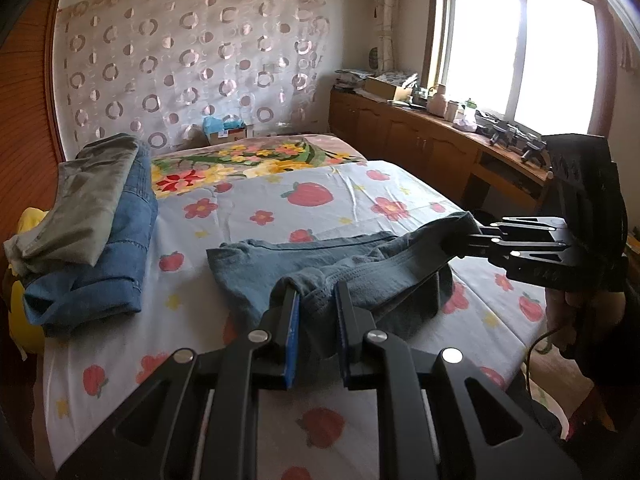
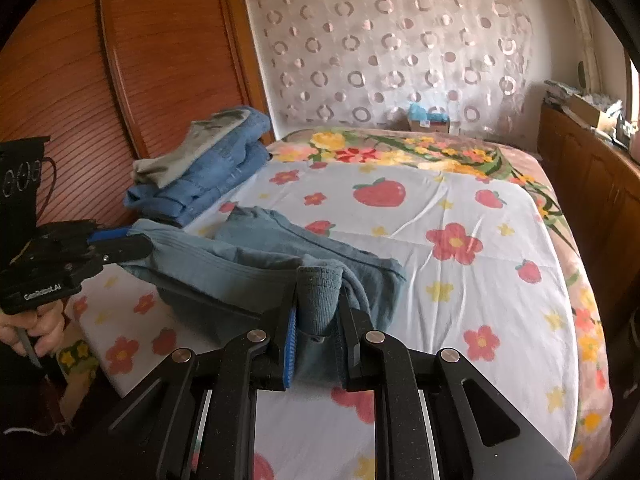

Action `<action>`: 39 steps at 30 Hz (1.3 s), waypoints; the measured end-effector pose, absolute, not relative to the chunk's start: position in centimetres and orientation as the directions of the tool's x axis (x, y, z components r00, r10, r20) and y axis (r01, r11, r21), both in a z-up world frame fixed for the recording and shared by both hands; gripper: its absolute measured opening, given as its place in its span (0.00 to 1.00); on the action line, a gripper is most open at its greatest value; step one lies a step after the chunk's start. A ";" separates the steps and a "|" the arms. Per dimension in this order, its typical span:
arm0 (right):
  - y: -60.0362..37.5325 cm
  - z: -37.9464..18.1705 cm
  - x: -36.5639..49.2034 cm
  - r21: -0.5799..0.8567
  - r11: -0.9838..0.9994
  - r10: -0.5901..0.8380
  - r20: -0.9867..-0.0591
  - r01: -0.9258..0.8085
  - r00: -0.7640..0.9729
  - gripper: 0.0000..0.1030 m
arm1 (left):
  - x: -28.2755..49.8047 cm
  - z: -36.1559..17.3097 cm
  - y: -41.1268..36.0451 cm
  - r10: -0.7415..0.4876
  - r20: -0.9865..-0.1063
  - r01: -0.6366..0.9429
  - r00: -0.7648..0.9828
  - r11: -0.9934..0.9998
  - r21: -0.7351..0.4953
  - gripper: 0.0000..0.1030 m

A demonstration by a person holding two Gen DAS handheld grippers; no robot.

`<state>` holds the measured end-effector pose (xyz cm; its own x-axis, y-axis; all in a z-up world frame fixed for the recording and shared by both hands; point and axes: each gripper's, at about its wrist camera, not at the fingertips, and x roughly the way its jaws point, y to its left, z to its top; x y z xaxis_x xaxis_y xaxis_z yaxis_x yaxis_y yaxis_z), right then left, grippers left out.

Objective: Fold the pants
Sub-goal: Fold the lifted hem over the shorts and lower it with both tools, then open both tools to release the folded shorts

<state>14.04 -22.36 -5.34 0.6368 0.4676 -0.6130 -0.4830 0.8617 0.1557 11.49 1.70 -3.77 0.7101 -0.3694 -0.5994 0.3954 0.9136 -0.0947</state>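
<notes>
Pants [image 1: 320, 264] held up over the bed [image 1: 360, 196] by both tools.

Folded jeans [image 1: 120, 236] with a grey-green garment [image 1: 80, 200] on top sit at nine o'clock of the pants, against the wooden wardrobe [image 2: 160, 60]; a small box [image 1: 228, 130] stands at twelve o'clock by the curtained wall, and a cluttered wooden cabinet [image 1: 420, 140] runs along the window side at two o'clock. Beyond the pants the flowered sheet lies open toward twelve o'clock. The grey-blue pants are bunched and partly doubled, far edge resting on the sheet. Left tool [image 1: 316, 296] is clamped on one gathered end, right tool [image 2: 316, 308] clamped on the ribbed end.
</notes>
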 end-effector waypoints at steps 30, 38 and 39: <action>-21.5 -7.5 17.8 0.098 0.902 0.372 -0.670 -0.420 0.643 0.42 | 12.3 -6.5 3.3 -0.311 -0.629 0.309 0.712 0.944 -0.116 0.38; -22.5 -7.8 15.8 0.064 0.903 0.346 -0.694 -0.424 0.632 0.50 | 11.8 -8.2 3.2 -0.311 -0.667 0.310 0.677 0.942 -0.125 0.38; -22.6 -8.2 15.6 0.070 0.902 0.348 -0.703 -0.427 0.620 0.50 | 11.8 -8.4 3.2 -0.310 -0.671 0.311 0.673 0.942 -0.124 0.38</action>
<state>15.55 -22.60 -8.17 0.6200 0.3479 -0.7033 -0.4269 0.9016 0.0697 11.83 3.15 -8.39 0.6731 -0.3101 -0.6714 0.3105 0.9424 -0.1240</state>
